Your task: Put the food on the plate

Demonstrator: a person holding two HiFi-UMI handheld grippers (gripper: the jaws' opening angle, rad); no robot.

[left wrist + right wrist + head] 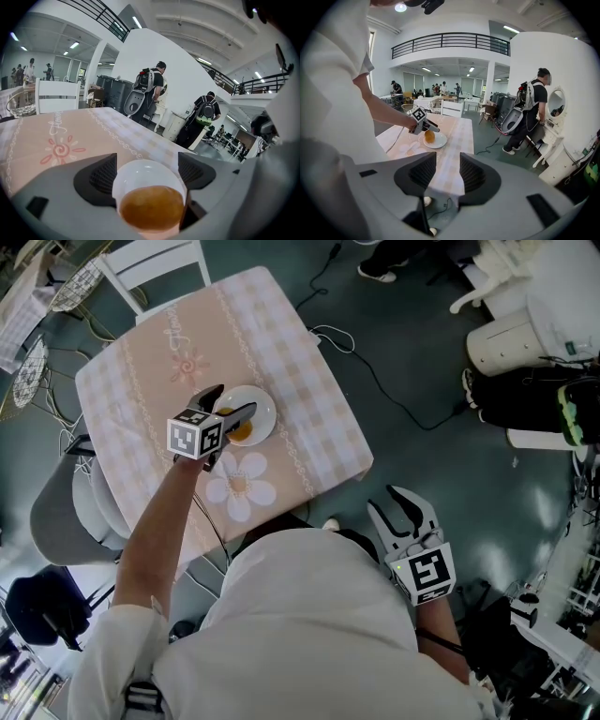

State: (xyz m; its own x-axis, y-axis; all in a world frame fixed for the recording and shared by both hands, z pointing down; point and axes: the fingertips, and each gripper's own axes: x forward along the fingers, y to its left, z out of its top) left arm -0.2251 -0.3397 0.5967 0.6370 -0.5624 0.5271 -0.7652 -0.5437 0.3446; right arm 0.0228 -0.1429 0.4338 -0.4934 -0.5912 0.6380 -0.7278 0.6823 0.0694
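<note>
The left arm reaches far out ahead, and the left gripper at its end points down with jaws spread wide. The right gripper hangs near the person's right side, jaws slightly parted, holding nothing

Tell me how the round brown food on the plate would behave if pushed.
The food looks rounded, so it would probably roll on the smooth white plate. Its glossy skin may slip in a grip. Being small against the plate, it is likely light.

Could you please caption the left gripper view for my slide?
Left gripper, jaws apart, straddling a golden bun on the white plate.
</note>
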